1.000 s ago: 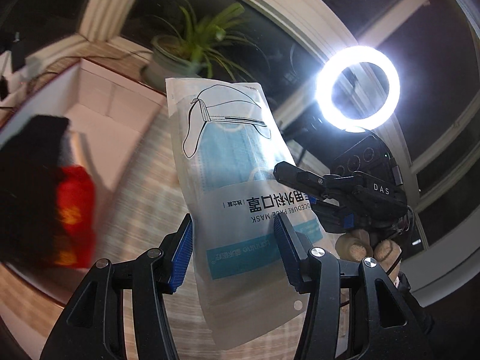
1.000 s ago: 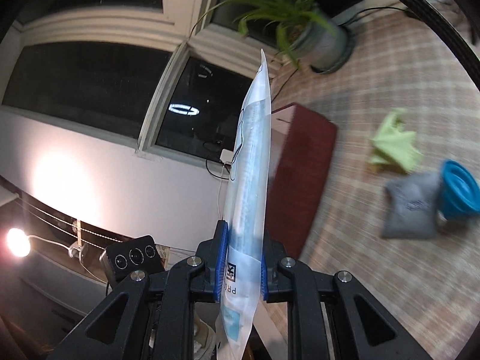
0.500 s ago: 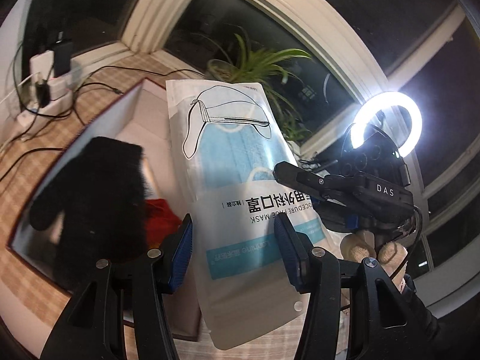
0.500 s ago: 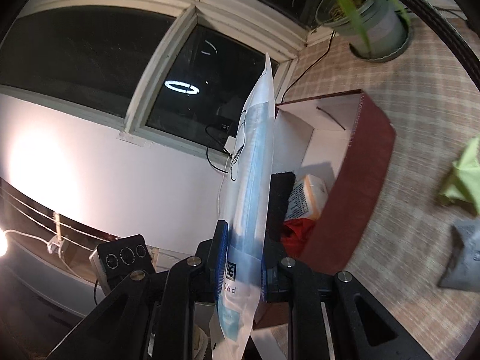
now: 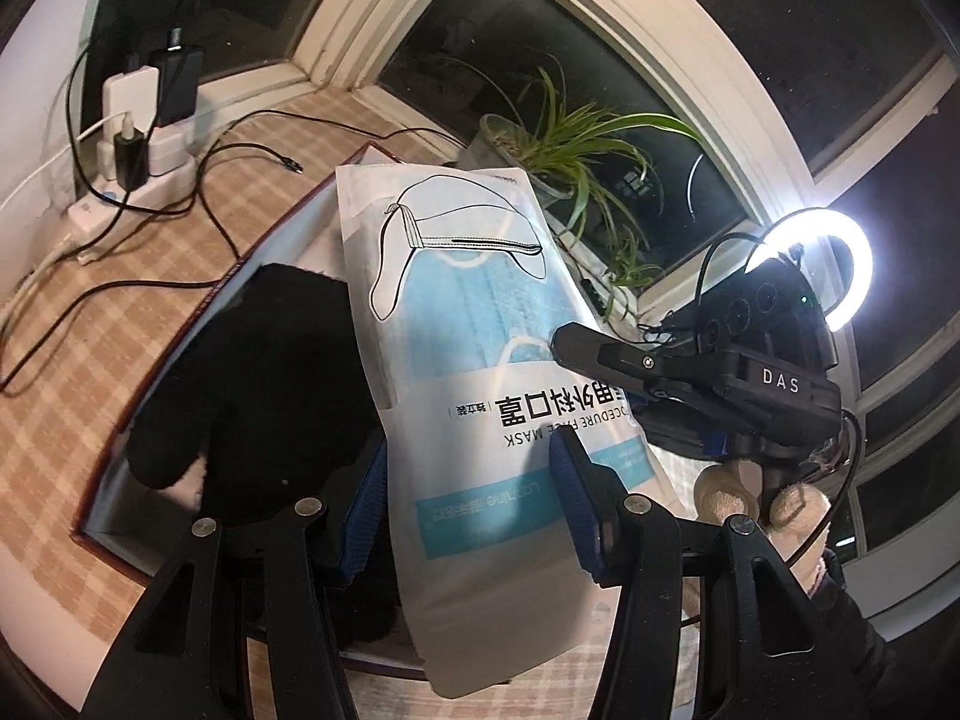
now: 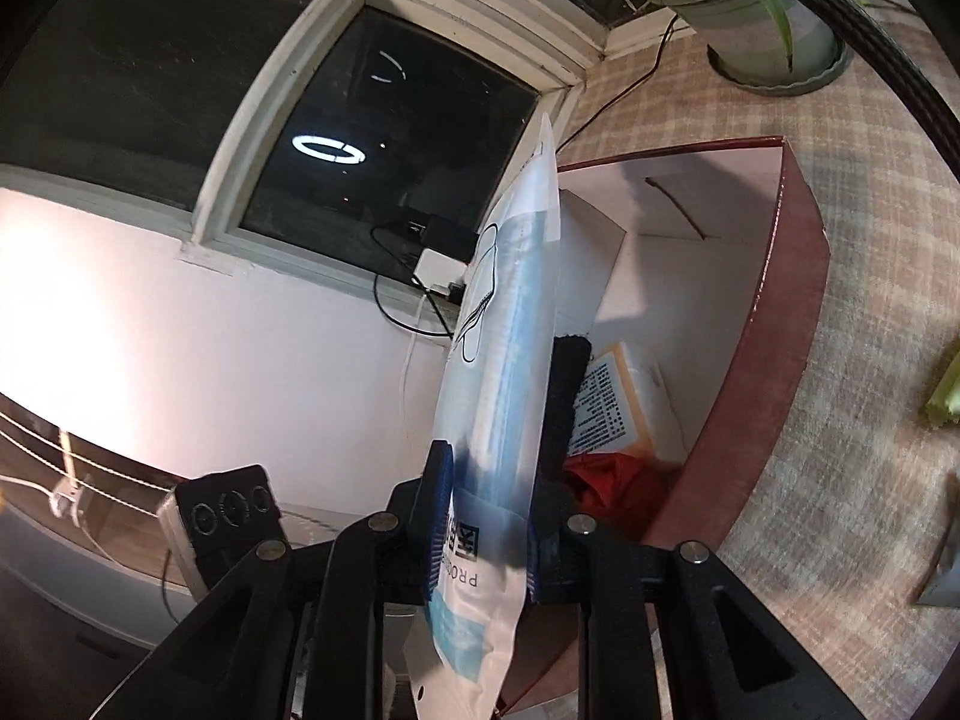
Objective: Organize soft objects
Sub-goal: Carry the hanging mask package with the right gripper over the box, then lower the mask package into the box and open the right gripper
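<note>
A white and blue face-mask packet (image 5: pixel 474 360) is held upright between both grippers above a dark-red box (image 6: pixel 774 360) with a white inside. My right gripper (image 6: pixel 486 528) is shut on the packet (image 6: pixel 504 372), seen edge-on. My left gripper (image 5: pixel 474 504) has its blue pads on either side of the packet's flat face, wide apart and not squeezing it. The right gripper (image 5: pixel 606 354) shows from the side in the left wrist view, pinching the packet's right edge. A black glove (image 5: pixel 258 384) lies in the box below, beside a red item (image 6: pixel 606 480) and a yellow-white pack (image 6: pixel 618 402).
A potted spider plant (image 5: pixel 570 144) stands by the window. A power strip with chargers and cables (image 5: pixel 132 144) lies on the checked cloth at left. A ring light (image 5: pixel 834 264) glows at right. A green cloth (image 6: pixel 945 396) sits at the right edge of the right wrist view.
Both grippers have carried the packet over to the box. The box interior with the black glove now lies under the packet, and the power strip has come into view.
</note>
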Action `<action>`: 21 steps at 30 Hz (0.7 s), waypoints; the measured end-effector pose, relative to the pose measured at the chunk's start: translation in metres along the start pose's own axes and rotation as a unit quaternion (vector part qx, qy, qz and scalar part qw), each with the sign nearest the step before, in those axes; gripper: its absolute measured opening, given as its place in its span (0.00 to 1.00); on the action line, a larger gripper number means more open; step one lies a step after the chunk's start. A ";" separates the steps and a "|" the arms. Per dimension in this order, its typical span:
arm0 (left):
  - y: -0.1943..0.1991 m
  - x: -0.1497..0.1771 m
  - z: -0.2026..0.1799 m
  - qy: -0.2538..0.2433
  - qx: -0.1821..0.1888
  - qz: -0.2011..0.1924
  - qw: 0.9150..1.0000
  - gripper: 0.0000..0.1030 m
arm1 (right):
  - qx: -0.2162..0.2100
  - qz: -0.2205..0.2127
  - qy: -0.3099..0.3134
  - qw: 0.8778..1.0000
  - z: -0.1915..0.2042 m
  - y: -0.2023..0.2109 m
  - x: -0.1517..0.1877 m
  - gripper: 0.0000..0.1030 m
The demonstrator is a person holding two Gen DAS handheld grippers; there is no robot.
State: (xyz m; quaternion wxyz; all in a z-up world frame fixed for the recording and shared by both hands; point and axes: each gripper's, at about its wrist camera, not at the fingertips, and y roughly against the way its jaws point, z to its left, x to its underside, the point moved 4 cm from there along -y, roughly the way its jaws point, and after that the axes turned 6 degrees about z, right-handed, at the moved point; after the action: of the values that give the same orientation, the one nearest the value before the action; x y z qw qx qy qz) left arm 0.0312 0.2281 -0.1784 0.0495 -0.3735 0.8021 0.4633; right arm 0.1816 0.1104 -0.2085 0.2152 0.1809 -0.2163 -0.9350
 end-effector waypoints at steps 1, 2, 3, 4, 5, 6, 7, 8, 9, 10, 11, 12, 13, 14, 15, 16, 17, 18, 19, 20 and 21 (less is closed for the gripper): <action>0.000 -0.001 0.001 -0.002 -0.003 -0.001 1.000 0.51 | 0.010 -0.001 0.003 1.000 0.001 -0.002 -0.001 0.23; 0.001 -0.001 0.002 -0.004 -0.006 -0.001 1.000 0.50 | 0.024 -0.001 0.006 1.000 0.001 -0.003 -0.002 0.25; 0.002 -0.002 0.003 -0.006 -0.011 -0.002 1.000 0.48 | 0.032 -0.003 0.008 0.999 0.002 -0.003 -0.003 0.26; 0.003 -0.003 0.005 -0.007 -0.017 -0.003 1.000 0.48 | 0.041 -0.002 0.010 0.999 0.003 -0.004 -0.004 0.28; 0.004 -0.004 0.006 -0.009 -0.021 -0.006 1.000 0.48 | 0.049 -0.002 0.012 0.999 0.004 -0.004 -0.004 0.30; 0.006 -0.004 0.007 -0.009 -0.022 -0.008 1.000 0.48 | 0.060 -0.002 0.016 0.998 0.005 -0.004 -0.004 0.33; 0.007 -0.005 0.008 -0.008 -0.025 -0.010 1.000 0.48 | 0.072 -0.003 0.020 0.997 0.006 -0.005 -0.004 0.41; 0.010 -0.006 0.010 -0.007 -0.028 -0.015 0.999 0.48 | 0.082 -0.003 0.022 0.996 0.006 -0.005 -0.004 0.48; 0.011 -0.006 0.011 -0.007 -0.030 -0.018 0.999 0.48 | 0.087 -0.004 0.025 0.996 0.007 -0.005 -0.004 0.49; 0.013 -0.006 0.012 -0.006 -0.031 -0.020 0.999 0.48 | 0.087 -0.005 0.025 0.996 0.007 -0.005 -0.003 0.49; 0.015 -0.006 0.013 -0.004 -0.031 -0.022 0.999 0.48 | 0.086 -0.004 0.024 0.996 0.006 -0.005 -0.003 0.49; 0.016 -0.006 0.013 -0.004 -0.032 -0.023 0.999 0.48 | 0.090 -0.005 0.024 0.996 0.006 -0.005 -0.003 0.49; 0.017 -0.006 0.014 -0.003 -0.032 -0.024 0.999 0.48 | 0.097 -0.005 0.025 0.995 0.006 -0.005 -0.003 0.49; 0.018 -0.005 0.014 -0.003 -0.032 -0.025 0.999 0.48 | 0.104 -0.004 0.030 0.994 0.006 -0.004 -0.002 0.49; 0.019 -0.005 0.013 -0.003 -0.030 -0.025 0.999 0.48 | 0.110 -0.004 0.033 0.993 0.007 -0.003 -0.001 0.49; 0.021 -0.004 0.012 -0.004 -0.031 -0.027 0.999 0.48 | 0.113 -0.005 0.033 0.993 0.007 -0.002 0.000 0.49; 0.022 -0.004 0.012 -0.004 -0.031 -0.029 0.999 0.48 | 0.115 -0.006 0.033 0.993 0.007 -0.001 0.000 0.49; 0.022 -0.004 0.012 -0.004 -0.031 -0.030 0.999 0.48 | 0.116 -0.007 0.035 0.993 0.008 0.001 0.000 0.49; 0.023 -0.003 0.010 -0.005 -0.032 -0.031 0.999 0.48 | 0.119 -0.008 0.037 0.992 0.008 0.003 0.000 0.49; 0.024 -0.003 0.010 -0.005 -0.033 -0.032 0.999 0.48 | 0.124 -0.010 0.039 0.991 0.008 0.006 0.000 0.49; 0.025 -0.002 0.009 -0.005 -0.032 -0.034 0.999 0.48 | 0.124 -0.012 0.039 0.991 0.009 0.009 0.001 0.49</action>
State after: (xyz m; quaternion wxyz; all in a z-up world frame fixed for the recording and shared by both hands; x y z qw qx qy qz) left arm 0.0144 0.2435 -0.1652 0.0571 -0.3999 0.7732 0.4889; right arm 0.1801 0.1055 -0.1972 0.1884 0.2448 -0.3197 -0.8957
